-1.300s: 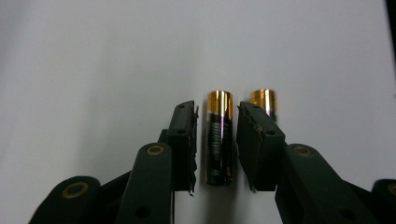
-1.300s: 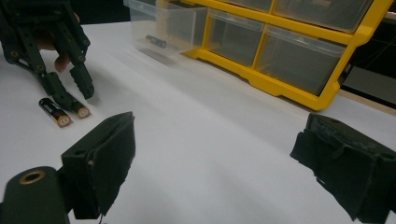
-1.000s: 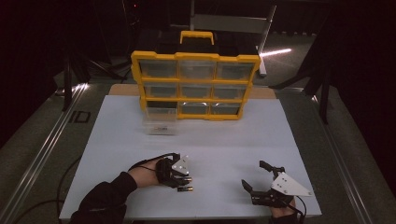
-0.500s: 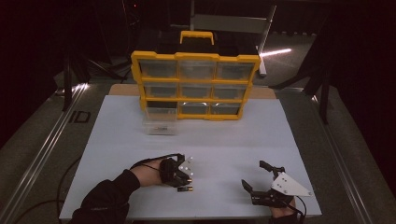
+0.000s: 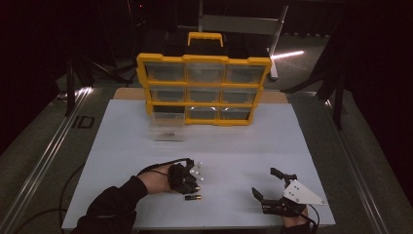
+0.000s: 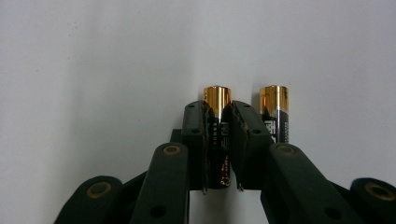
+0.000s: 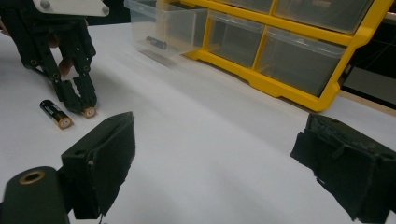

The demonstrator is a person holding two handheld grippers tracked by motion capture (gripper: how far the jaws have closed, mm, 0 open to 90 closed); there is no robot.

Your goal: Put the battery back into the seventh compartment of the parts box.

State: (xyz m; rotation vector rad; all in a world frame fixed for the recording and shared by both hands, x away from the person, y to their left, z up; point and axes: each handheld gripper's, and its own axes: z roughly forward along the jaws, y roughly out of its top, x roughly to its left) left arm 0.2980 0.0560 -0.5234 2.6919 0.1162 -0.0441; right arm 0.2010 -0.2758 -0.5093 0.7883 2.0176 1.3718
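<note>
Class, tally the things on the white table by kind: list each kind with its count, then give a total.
Black-and-gold cylindrical batteries: 3, one between the left gripper's jaws, one beside it, one in the pulled-out drawer.
Yellow plastic drawer cabinet: 1
Pulled-out clear plastic drawer: 1
Black hand-held grippers: 2, left and right.
Total: 7
</note>
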